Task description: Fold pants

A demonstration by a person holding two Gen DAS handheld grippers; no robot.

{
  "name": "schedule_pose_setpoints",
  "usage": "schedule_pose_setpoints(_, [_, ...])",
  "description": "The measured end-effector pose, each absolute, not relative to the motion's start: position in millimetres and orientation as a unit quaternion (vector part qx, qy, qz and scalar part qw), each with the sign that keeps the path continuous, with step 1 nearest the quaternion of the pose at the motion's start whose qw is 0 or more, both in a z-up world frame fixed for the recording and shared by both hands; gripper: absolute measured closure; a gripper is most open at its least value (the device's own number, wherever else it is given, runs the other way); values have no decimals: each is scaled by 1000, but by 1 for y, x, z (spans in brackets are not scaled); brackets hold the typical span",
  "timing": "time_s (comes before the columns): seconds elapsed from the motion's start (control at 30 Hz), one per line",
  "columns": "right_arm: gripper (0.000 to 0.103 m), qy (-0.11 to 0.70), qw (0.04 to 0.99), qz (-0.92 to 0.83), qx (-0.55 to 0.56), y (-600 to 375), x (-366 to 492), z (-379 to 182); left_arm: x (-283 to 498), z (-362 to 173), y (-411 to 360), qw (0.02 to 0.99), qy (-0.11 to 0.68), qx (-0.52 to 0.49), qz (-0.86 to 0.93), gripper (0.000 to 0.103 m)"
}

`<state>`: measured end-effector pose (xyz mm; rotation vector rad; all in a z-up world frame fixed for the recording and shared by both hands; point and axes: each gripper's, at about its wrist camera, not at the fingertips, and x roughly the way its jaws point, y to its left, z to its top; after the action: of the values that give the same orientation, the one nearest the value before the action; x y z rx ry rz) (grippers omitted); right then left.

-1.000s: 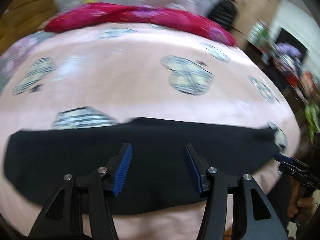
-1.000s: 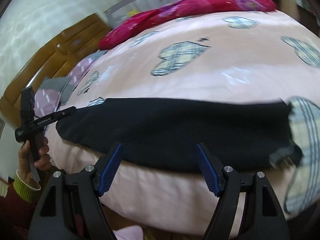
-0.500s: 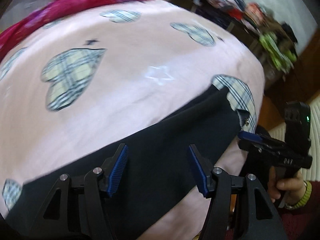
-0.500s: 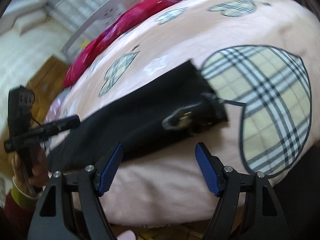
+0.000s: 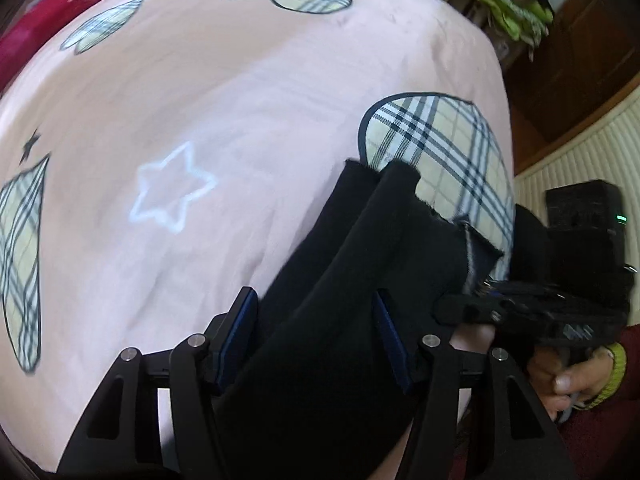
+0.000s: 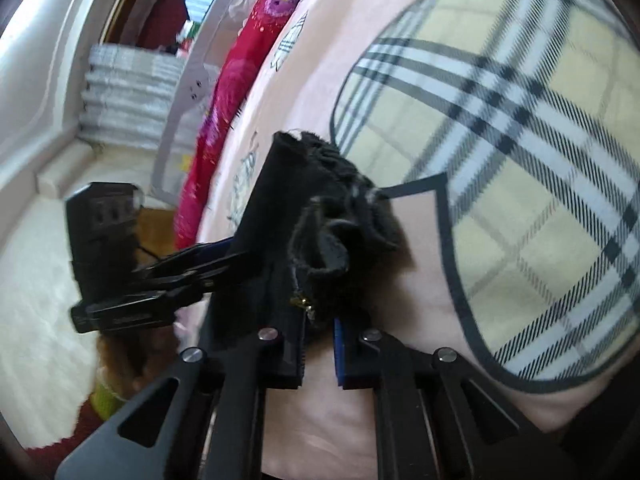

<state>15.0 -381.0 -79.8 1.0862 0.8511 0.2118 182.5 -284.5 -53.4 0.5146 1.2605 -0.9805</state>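
Note:
Black pants [image 5: 352,280] lie along the near edge of a pink bed [image 5: 224,92]; their waist end with a zipper bunches up in the right wrist view [image 6: 320,220]. My left gripper [image 5: 316,336] is open, its blue-padded fingers either side of the black cloth. It also shows in the right wrist view [image 6: 224,252] against the pants' left edge. My right gripper [image 6: 318,340] is shut on the waist end near the zipper; it shows in the left wrist view [image 5: 480,292] at the pants' right corner.
The pink sheet has plaid heart patches [image 6: 520,184] and a star print [image 5: 172,192]. A red floral pillow [image 6: 240,92] lies at the head. Clutter and green items [image 5: 508,4] stand beyond the bed's far side. The bed edge drops off just below both grippers.
Both grippers moved in on the waist end of the pants. The right gripper went from open to shut on the cloth, which is now bunched. The left gripper now straddles the pants.

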Motion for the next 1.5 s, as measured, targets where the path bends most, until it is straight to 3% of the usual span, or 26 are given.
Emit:
schedule_pose_setpoints(0.07, [93, 383, 777, 100, 489, -384, 14, -73, 189, -58, -301, 659, 563, 230, -442, 55])
schedule_pose_setpoints(0.13, [93, 372, 783, 104, 487, -388, 12, -67, 194, -58, -312, 649, 567, 222, -456, 74])
schedule_pose_setpoints(0.33, [93, 367, 801, 112, 459, -389, 14, -60, 192, -57, -312, 650, 549, 208, -482, 86])
schedule_pose_setpoints(0.7, [93, 323, 813, 211, 437, -367, 26, -20, 183, 12, -250, 697, 495, 117, -506, 88])
schedule_pose_setpoints(1.03, [93, 331, 772, 357, 409, -288, 56, 18, 157, 69, -118, 767, 448, 36, -457, 88])
schedule_pose_setpoints(1.23, [93, 365, 751, 404, 374, -230, 73, 16, 146, 55, -50, 789, 455, -11, -412, 89])
schedule_pose_setpoints(1.5, [93, 433, 735, 420, 312, -172, 86, -19, 132, -3, 5, 798, 484, -57, -353, 89])
